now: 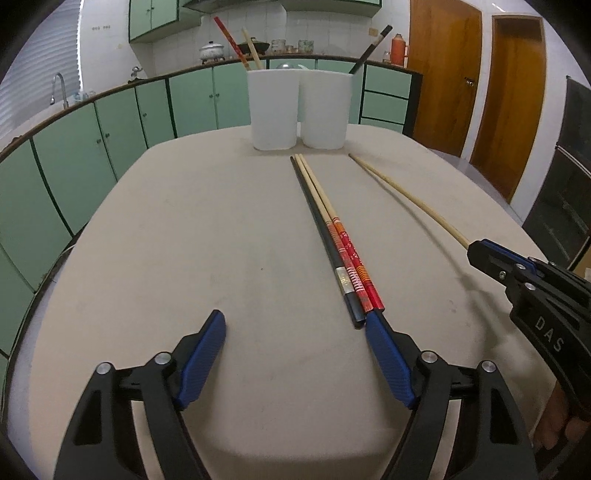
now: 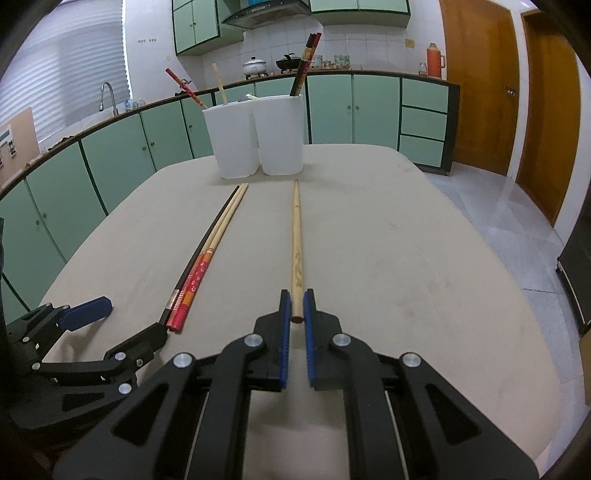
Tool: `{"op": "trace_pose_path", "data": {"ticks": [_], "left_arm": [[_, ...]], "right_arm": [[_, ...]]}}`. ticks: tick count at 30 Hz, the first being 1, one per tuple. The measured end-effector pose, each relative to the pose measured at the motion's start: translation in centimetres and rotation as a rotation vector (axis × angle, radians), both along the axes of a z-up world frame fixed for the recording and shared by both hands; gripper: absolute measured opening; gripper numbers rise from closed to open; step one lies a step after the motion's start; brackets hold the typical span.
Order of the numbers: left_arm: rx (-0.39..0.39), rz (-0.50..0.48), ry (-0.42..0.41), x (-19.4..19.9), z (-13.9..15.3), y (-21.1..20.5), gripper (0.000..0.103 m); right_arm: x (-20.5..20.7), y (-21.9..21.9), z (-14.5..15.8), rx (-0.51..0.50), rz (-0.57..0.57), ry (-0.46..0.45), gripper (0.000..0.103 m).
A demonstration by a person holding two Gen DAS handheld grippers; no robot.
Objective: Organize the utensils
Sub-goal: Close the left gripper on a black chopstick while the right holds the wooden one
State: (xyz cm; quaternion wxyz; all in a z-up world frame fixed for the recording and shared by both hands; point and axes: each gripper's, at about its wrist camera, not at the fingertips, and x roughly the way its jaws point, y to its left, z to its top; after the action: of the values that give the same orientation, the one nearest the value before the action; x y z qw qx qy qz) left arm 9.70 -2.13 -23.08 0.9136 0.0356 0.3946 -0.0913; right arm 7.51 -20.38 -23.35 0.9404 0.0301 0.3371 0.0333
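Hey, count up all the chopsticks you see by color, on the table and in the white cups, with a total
Red patterned: 3, two on the table, one in the left cup
Black: 2, one on the table, one in the right cup
Plain wood: 2, one in the right gripper, one in the left cup
Total: 7

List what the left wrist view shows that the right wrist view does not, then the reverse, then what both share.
Left wrist only: the left gripper's open blue pads head-on, one pad tip at the butt ends of the chopstick bundle.

Right wrist only: the right gripper's pads shut on the plain wooden chopstick's butt end; a range hood.

Both: the two white containers holding chopsticks, the beige table, the green cabinets, the orange thermos.
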Motion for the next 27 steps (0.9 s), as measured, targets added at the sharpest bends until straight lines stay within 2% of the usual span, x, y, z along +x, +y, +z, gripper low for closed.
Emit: {"op": "trace_pose_path", "data": {"ticks": [5,7,12,20,27], "left_arm": [[-0.018,0.045,0.001,0.0,0.1,0.9,0.068],[-0.014,0.072,0.0,0.0,0.2,1.6,0.067],[-0.065,0.089,0.001,-0.1,0.5,2.5,0.067],[-0.054,0.08,-0.006,0.0,0.3,1.5,0.064],[-0.034,0.064,-0.019,0.1,0.2,0.3,0.03]], "right_arm": [[0.1,0.2,-0.2,0.002,0.006,0.01,0.006],[0.2,0.1,-0.3,0.003,0.007,0.012,0.006],[0.2,0.2,-0.3,0.003,0.011,0.014,0.006],[0.3,0.3,-0.4,0.004,0.012,0.016,0.006],[0.3,0.3,-0.4,0.007,0.011,0.011,0.006]]}}
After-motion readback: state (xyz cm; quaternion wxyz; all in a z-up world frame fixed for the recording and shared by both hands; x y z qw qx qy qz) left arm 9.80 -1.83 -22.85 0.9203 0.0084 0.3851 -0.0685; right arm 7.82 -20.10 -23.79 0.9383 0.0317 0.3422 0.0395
